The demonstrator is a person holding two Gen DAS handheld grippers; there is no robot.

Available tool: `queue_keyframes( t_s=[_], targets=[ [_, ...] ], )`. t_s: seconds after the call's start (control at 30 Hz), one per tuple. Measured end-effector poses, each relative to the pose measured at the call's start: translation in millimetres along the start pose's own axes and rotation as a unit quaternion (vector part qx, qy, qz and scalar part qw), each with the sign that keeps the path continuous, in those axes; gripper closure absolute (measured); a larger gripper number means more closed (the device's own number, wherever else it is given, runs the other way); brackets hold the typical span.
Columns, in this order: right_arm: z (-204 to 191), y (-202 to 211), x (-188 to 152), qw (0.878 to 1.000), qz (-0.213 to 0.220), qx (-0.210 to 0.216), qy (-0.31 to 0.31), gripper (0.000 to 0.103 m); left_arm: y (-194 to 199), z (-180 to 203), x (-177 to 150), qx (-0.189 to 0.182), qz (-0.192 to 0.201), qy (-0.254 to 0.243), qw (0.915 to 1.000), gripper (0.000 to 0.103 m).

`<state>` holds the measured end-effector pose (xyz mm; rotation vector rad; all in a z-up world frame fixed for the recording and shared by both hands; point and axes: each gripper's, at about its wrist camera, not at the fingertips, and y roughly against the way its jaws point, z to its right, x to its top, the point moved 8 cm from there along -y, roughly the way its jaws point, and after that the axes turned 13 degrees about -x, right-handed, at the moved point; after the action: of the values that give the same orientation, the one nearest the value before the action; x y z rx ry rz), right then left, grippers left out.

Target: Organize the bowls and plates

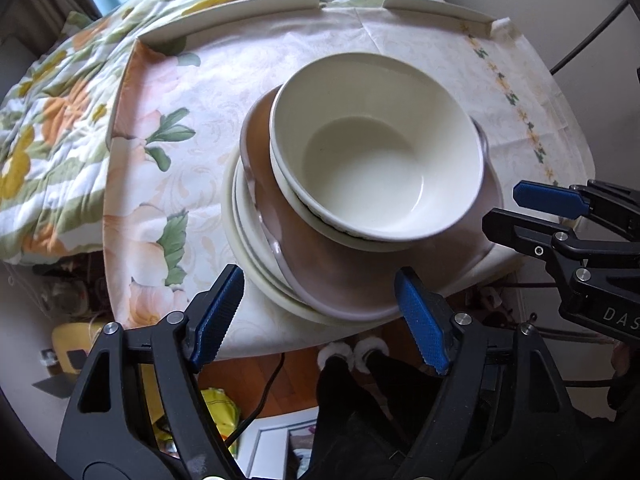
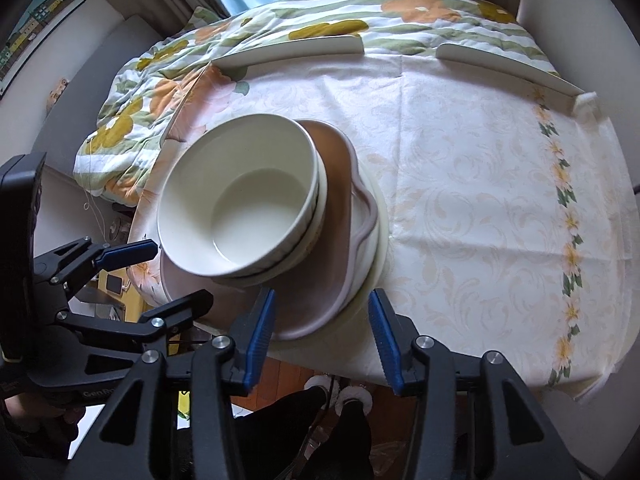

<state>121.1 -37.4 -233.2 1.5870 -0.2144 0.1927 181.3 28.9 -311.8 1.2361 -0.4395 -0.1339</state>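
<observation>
Table (image 2: 460,200) under floral tablecloth (image 2: 480,168); cream plate (image 2: 382,240) sits directly on it near the front edge.

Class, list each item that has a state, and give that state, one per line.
Top bowl: upright, empty, nested in a second bowl.
Pink plate: under the bowls, on a cream plate.
Left gripper: open, holding nothing.
Right gripper: open, holding nothing.

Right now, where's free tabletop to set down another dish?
Free: the cloth right of the stack, out to the flower border, and behind it up to the raised table rim. Also left of the stack, toward the quilt. Crowded: the near table edge, where the stack overhangs.
</observation>
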Motion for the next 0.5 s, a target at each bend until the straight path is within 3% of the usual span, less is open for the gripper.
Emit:
queue_keyframes(
  t_s=[0.17, 0.23, 0.27, 0.3, 0.33, 0.5],
  targets=[
    [8, 30, -9, 0.999, 0.038, -0.010, 0.001, 0.059, 33, 15, -7, 0.020, 0.047, 0.005, 0.9987, 0.027],
    [14, 48, -12, 0.998, 0.061, -0.014, 0.003, 0.048, 55, 26, -12, 0.025, 0.085, 0.017, 0.9959, 0.027],
    [18, 58, -14, 0.997, 0.076, -0.017, 0.001, 0.033, 68, 33, -14, 0.027, 0.107, 0.020, 0.9937, 0.027],
    [23, 71, -16, 0.995, 0.093, -0.018, -0.002, 0.020, 82, 41, -16, 0.027, 0.133, 0.022, 0.9905, 0.027],
    [28, 84, -19, 0.994, 0.108, -0.020, -0.006, 0.017, 96, 49, -19, 0.029, 0.158, 0.021, 0.9868, 0.026],
    [57, 158, -38, 0.980, 0.194, -0.049, -0.020, 0.016, 167, 96, -33, 0.055, 0.269, 0.009, 0.9615, 0.006]
  ],
)
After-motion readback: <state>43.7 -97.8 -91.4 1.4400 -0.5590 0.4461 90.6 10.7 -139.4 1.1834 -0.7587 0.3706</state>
